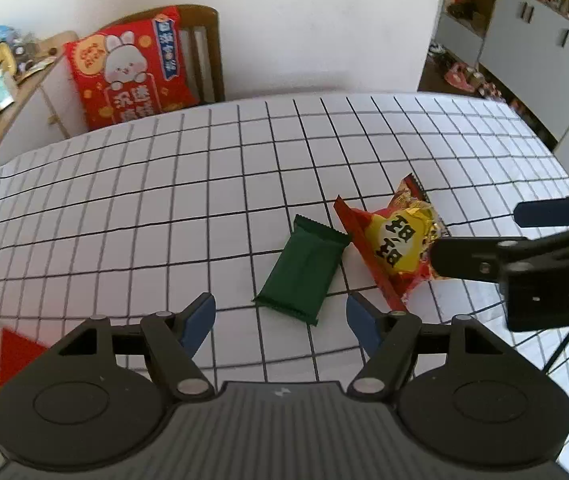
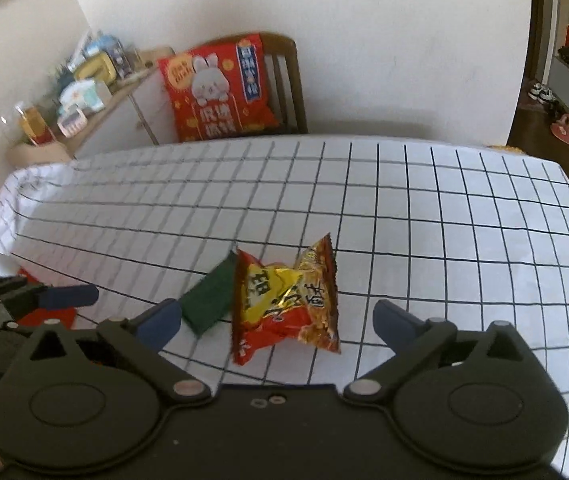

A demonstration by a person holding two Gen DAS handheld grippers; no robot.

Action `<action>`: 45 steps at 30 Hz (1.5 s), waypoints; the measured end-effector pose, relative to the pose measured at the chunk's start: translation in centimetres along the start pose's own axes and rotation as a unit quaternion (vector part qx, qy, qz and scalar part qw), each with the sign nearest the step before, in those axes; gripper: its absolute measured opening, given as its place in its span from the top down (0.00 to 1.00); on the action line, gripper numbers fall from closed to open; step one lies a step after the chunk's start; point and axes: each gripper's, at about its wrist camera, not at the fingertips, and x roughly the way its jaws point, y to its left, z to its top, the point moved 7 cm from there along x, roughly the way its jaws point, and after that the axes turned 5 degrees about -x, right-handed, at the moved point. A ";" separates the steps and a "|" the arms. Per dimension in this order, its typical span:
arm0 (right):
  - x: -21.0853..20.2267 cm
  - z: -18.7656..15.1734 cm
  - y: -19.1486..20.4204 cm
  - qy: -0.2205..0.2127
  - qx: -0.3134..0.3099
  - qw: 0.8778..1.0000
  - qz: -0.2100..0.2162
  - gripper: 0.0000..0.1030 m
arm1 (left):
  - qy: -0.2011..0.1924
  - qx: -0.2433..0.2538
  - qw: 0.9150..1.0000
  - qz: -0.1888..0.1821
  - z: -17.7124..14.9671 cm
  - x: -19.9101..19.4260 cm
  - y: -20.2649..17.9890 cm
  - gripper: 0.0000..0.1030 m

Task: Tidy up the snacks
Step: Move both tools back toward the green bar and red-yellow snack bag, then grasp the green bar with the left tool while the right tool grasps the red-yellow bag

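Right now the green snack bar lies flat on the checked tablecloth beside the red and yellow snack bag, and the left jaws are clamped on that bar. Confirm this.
Not quite. The left gripper is open, its jaws spread and empty, short of the green snack bar, as the left wrist view shows. The rest holds: the bar lies flat on the checked tablecloth beside the red and yellow snack bag.

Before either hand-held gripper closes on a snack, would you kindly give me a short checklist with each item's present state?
1. Left hand-held gripper open: ok.
2. Right hand-held gripper open: ok.
3. Green snack bar lined up ahead of the left fingers: ok.
4. Red and yellow snack bag between the right fingers: ok.
5. Bar and bag apart: cannot tell, edges look close.
6. Place to put snacks visible: not ok.
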 end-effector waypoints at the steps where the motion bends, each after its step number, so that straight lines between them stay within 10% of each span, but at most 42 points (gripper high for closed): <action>1: 0.8 0.0 -0.1 0.006 0.002 1.000 -0.003 0.01 | 0.004 0.004 1.000 -0.002 0.1 0.6 -0.1 0.30; 15: 6.5 0.1 -0.7 0.042 0.007 0.999 -0.010 0.03 | 0.029 0.034 0.999 -0.027 0.9 6.3 -0.6 0.30; 29: 5.2 -0.4 -2.0 0.022 0.025 0.999 0.010 0.39 | 0.029 0.036 0.998 -0.035 1.2 8.5 -0.7 0.32; 34: 4.8 -0.8 -2.2 0.019 0.026 0.999 0.003 0.41 | 0.016 0.050 0.998 -0.029 1.0 8.1 -1.3 0.56; 45: 2.4 -2.6 -2.5 0.025 0.039 0.999 -0.005 0.43 | 0.020 -0.016 1.000 -0.010 0.0 5.7 0.2 0.57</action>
